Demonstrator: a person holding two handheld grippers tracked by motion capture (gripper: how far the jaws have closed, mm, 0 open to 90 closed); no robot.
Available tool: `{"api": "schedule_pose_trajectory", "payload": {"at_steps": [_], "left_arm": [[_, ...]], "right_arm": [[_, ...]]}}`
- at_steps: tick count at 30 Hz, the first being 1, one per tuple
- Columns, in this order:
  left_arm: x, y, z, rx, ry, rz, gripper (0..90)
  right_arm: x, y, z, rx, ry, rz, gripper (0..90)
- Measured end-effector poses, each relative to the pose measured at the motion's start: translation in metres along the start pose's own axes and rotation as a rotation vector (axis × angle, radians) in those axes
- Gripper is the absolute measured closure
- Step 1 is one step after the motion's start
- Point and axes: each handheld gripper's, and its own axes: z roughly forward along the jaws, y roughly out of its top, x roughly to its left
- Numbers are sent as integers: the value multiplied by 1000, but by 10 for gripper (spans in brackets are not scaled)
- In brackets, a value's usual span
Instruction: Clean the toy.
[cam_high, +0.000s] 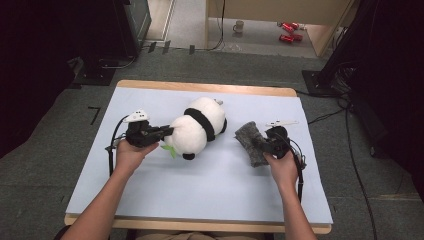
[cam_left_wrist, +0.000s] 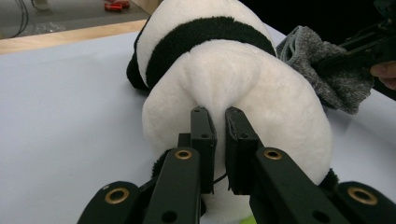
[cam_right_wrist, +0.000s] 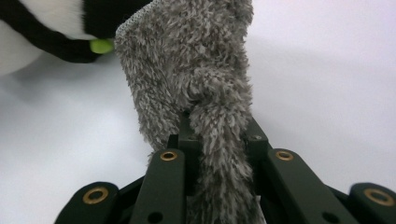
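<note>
Panda plush (cam_high: 197, 131) lies mid tabletop (cam_high: 150, 185), face hidden. Left gripper (cam_left_wrist: 215, 116) pinches a fold of its white rump; right gripper (cam_right_wrist: 217, 133) clamps grey fuzzy cloth (cam_right_wrist: 196, 70) just beside it, pad tips buried in pile.

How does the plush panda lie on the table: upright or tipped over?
Tipped over: the plush panda lies lengthwise on the table, pinched by the left gripper.

I worked in what looked like a lab or test room: my table (cam_high: 200, 200), under a pale blue sheet, stood on grey carpet (cam_high: 45, 165), with black equipment stands at ten (cam_high: 107, 65) and two o'clock (cam_high: 330, 75), cables (cam_high: 357, 175) trailing across the floor at three, and a mug (cam_high: 239, 26) at twelve.
</note>
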Motion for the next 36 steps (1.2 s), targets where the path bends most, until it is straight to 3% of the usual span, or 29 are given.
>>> {"api": "schedule_pose_trajectory", "payload": {"at_steps": [4, 7, 9, 17, 22, 28, 30, 34, 36], "left_arm": [[10, -6, -3, 33, -10, -15, 826], [13, -9, -2, 54, -27, -20, 799], [14, -11, -2, 47, -23, -6, 778], [19, -14, -5, 43, -58, -19, 676], [22, -14, -7, 45, -71, -43, 593], [24, -15, -6, 72, -104, -62, 598], [25, -16, -4, 90, -127, -88, 600], [25, -17, -4, 82, -100, -55, 545], [25, -17, -4, 83, -100, -58, 554]], "right_arm": [[0, -1, 9, 18, 0, 10, 761], [3, -1, 17, 25, -9, -25, 742], [3, -1, 23, 35, -15, -33, 728], [0, -4, 34, 71, -16, -14, 588], [-5, -3, 32, 77, 9, 16, 470], [-5, -2, 23, 44, 27, 13, 431], [-6, -1, 18, 26, 28, 10, 425], [-13, -1, 11, -4, 19, 16, 418], [-17, -2, 7, -20, 16, 19, 428]]}}
